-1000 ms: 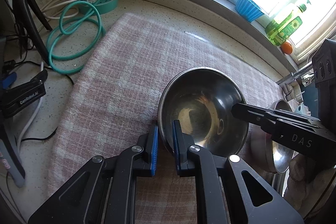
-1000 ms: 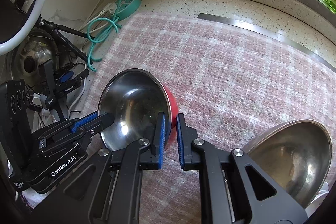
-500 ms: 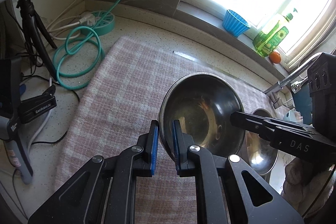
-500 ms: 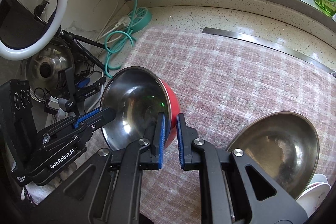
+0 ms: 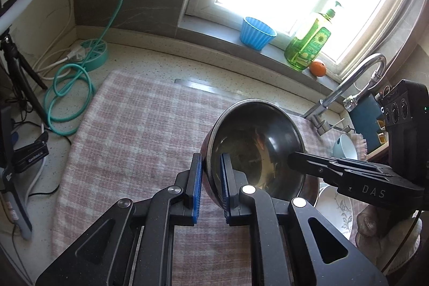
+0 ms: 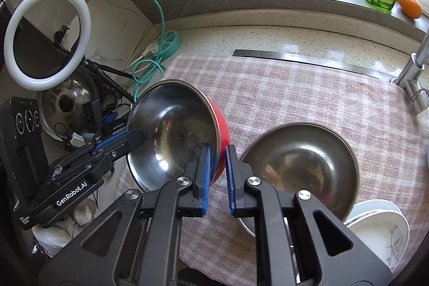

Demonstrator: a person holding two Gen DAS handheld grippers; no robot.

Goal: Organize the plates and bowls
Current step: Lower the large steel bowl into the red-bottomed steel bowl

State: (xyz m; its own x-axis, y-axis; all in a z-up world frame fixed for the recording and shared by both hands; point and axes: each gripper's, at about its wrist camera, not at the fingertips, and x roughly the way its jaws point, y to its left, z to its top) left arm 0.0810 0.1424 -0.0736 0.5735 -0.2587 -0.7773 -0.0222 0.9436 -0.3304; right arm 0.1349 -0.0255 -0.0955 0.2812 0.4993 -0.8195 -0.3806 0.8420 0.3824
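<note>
Both my left tongs (image 5: pixel 210 180) and right tongs (image 6: pixel 216 173) clamp the red-backed steel bowl's (image 6: pixel 177 130) opposite rims, aloft over the cloth-covered surface (image 6: pixel 295 87); I should keep it level before nesting.

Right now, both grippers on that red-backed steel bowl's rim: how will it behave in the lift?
Red-backed steel bowl: rigid, probably light. Polished rim, thin pinches by left gripper and right gripper, so may slip or pivot. Tilted already; round bottom could rock once set on the checked cloth.
</note>
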